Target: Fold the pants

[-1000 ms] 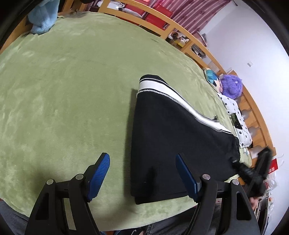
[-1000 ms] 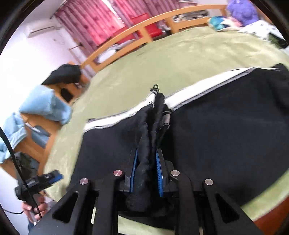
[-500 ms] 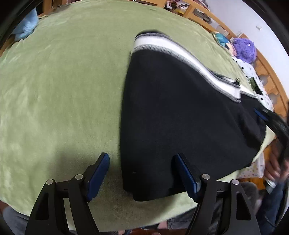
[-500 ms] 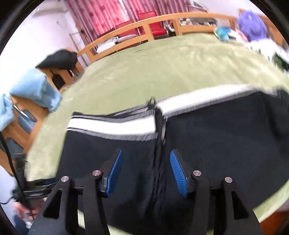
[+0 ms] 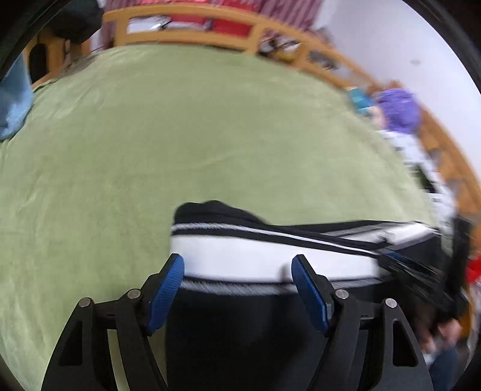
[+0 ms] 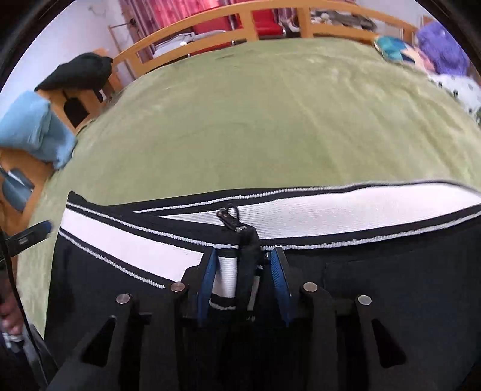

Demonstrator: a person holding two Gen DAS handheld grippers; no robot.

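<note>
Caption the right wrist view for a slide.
Right tongs closing around a bunched fold of the black pants at the white waistband on a green blanket.

Black pants with white side stripe (image 6: 390,300) flat on green plush blanket (image 6: 270,120), near its front edge; light-blue folded cloth (image 6: 36,132) off left.

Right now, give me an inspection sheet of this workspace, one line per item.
Surface: green blanket on a wooden-railed bed.
Job's things: black pants, white side stripe, lying flat at the near edge.
Clutter: blue cloth, black garment, purple plush, spotted fabric.
Grippers: left hand-held gripper open over the stripe; right hand-held gripper has just been closing, a bunched fold and zipper pull between its pads.
Cables: black cable at left edge.
Surroundings: red curtains, white wall.
</note>
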